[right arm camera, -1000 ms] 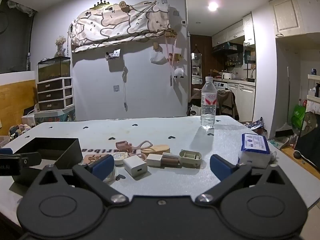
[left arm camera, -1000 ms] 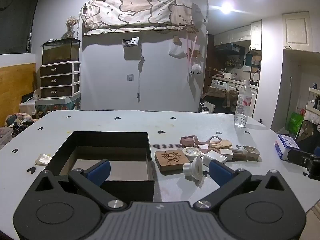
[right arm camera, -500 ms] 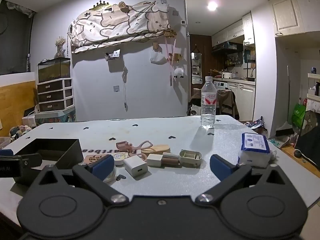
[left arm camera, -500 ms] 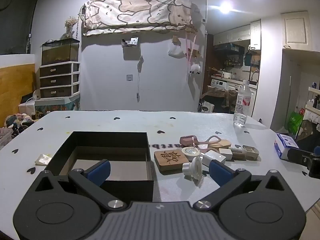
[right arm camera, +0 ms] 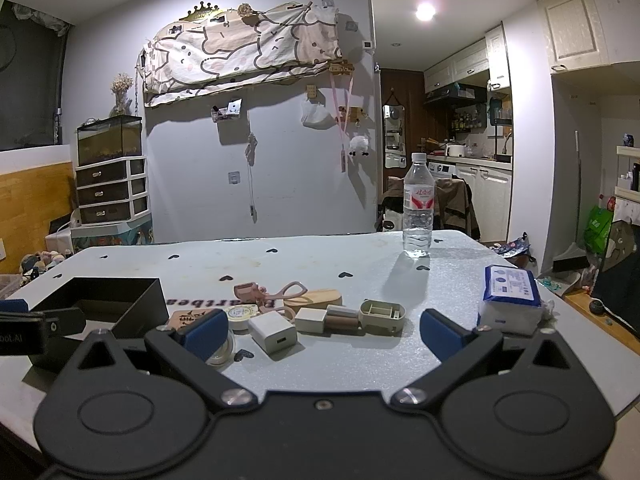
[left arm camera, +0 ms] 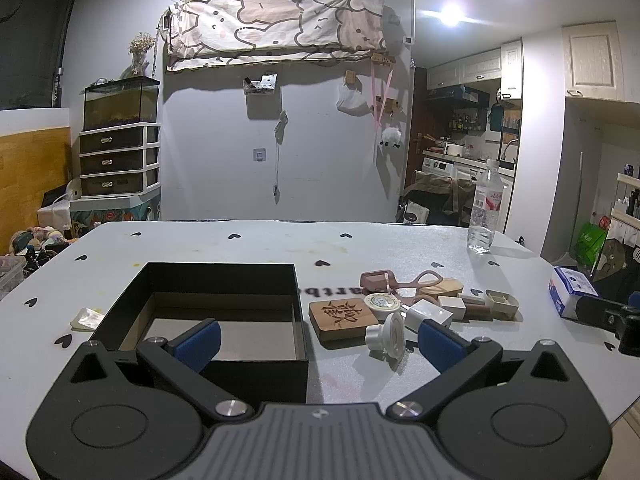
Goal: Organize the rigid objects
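Wooden engraved coaster (left arm camera: 342, 317): flat on desk (left arm camera: 248, 246) beside empty black box (left arm camera: 224, 280); judged stiff, light, best pinched across its edges. Left tool (left arm camera: 316, 338) and right tool (right arm camera: 320, 330) both spread wide, holding nothing.

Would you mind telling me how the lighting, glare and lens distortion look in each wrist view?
Left wrist view: two ceiling lights flare into haloes at upper right, the table is evenly lit, and the fisheye bows its edges. Right wrist view: the water bottle casts a shadow toward the camera, one ceiling light blooms, dark vignetting fills the corners, and everything stays sharp.
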